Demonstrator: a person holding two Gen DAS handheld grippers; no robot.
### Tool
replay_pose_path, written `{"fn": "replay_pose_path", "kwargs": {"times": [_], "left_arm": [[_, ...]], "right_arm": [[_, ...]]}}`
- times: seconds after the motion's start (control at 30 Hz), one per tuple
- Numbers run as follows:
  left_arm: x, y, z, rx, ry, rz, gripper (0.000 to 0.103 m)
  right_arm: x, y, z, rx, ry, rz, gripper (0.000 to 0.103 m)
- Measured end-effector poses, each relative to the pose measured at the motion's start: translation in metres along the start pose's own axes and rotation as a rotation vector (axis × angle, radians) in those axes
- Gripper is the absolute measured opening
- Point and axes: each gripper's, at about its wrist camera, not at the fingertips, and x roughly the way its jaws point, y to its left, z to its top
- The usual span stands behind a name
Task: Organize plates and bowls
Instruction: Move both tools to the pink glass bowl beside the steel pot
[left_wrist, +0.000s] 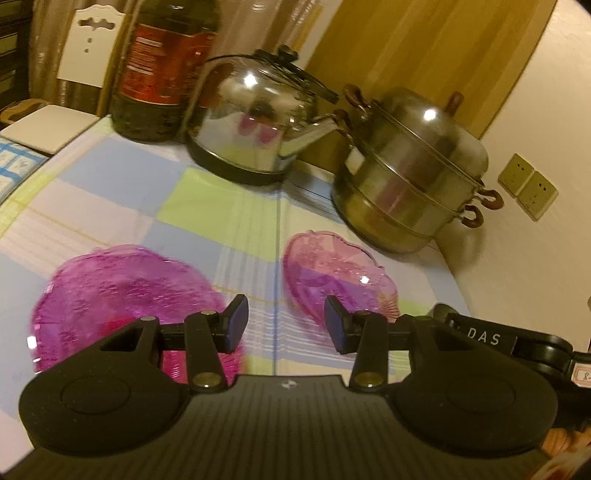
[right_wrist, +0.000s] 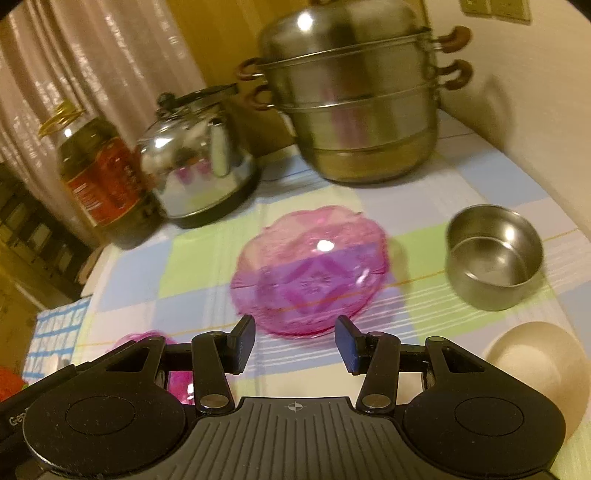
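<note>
Two pink translucent plates lie on the checked tablecloth. In the left wrist view one plate (left_wrist: 125, 291) is at the lower left, partly behind my left fingers, and the other (left_wrist: 336, 273) is to the right. My left gripper (left_wrist: 286, 323) is open and empty above the cloth between them. In the right wrist view the pink plate (right_wrist: 310, 273) lies just ahead of my right gripper (right_wrist: 295, 345), which is open and empty. A small steel bowl (right_wrist: 493, 256) stands to the right, a cream plate (right_wrist: 543, 373) at the lower right. The other pink plate (right_wrist: 177, 373) shows behind the left finger.
A steel steamer pot (right_wrist: 354, 96) (left_wrist: 410, 177), a steel kettle (right_wrist: 199, 166) (left_wrist: 258, 122) and an oil bottle (right_wrist: 99, 181) (left_wrist: 162, 66) stand along the back of the table. A wall (left_wrist: 535, 240) with sockets is at the right. A white chair (left_wrist: 88, 44) stands beyond the table's left edge.
</note>
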Motion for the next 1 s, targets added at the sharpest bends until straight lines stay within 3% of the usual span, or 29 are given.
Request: {"fn": "replay_pose_path", "kwargs": {"times": [0.37, 0.63, 1.0], "left_arm": [[0.039, -0.027, 0.020, 0.048, 0.018, -0.014, 0.041], [0.066, -0.033, 0.029, 0.064, 0.053, -0.011, 0.041], [0.103, -0.033, 0.035, 0.064, 0.119, 0.018, 0.042]], "right_arm": [[0.010, -0.035, 0.021, 0.041, -0.001, -0.056, 0.048], [0.020, -0.036, 0.030, 0.048, 0.015, -0.026, 0.048], [0.046, -0.060, 0.047, 0.174, 0.060, 0.020, 0.048]]}}
